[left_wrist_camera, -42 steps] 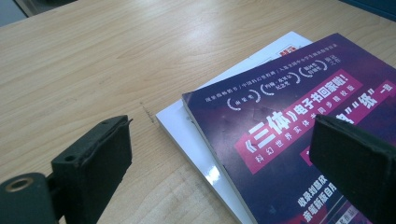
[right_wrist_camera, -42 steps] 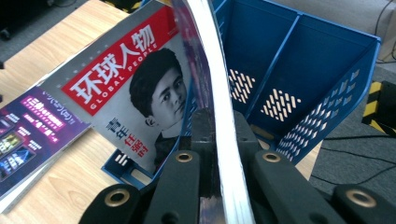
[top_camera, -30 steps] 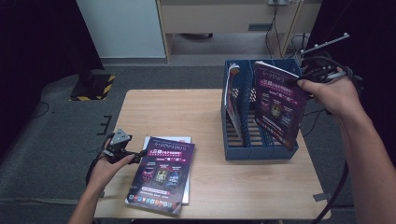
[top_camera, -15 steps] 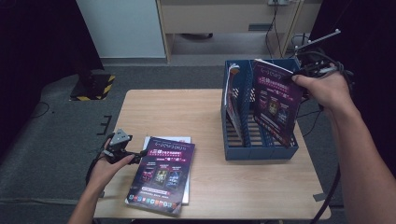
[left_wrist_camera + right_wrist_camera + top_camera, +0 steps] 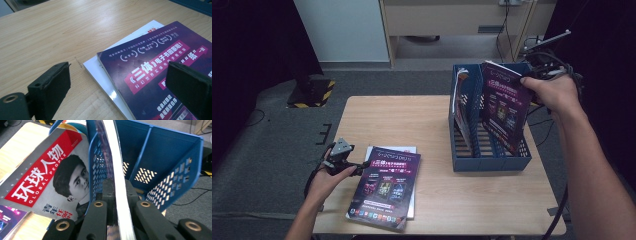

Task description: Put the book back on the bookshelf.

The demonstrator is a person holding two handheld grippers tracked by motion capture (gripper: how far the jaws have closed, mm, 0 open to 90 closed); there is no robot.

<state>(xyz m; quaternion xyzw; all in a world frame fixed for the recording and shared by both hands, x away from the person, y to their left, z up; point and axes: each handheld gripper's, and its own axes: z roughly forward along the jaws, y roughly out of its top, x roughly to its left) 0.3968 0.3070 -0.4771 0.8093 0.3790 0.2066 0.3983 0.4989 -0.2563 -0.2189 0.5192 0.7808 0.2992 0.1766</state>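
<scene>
My right gripper (image 5: 539, 74) is shut on the top edge of a purple magazine (image 5: 504, 107), which hangs upright and slightly tilted inside the blue file rack (image 5: 489, 161). In the right gripper view the jaws pinch its white page edge (image 5: 117, 170) between the rack's blue dividers (image 5: 170, 157). My left gripper (image 5: 358, 169) stands open low over the table at the left edge of a second purple magazine (image 5: 387, 185). In the left gripper view, that magazine (image 5: 150, 65) lies on a white one (image 5: 98, 72), with my open gripper (image 5: 120, 85) held around their near corner.
A grey and red magazine (image 5: 45, 177) stands in the rack's left slot (image 5: 458, 95). The wooden table (image 5: 392, 120) has bare room at its back left. Cables trail past the table's right side, and a cabinet stands behind.
My right hand has carried the purple magazine a little to the left and slightly lower into the rack. The left hand has stayed where it was.
</scene>
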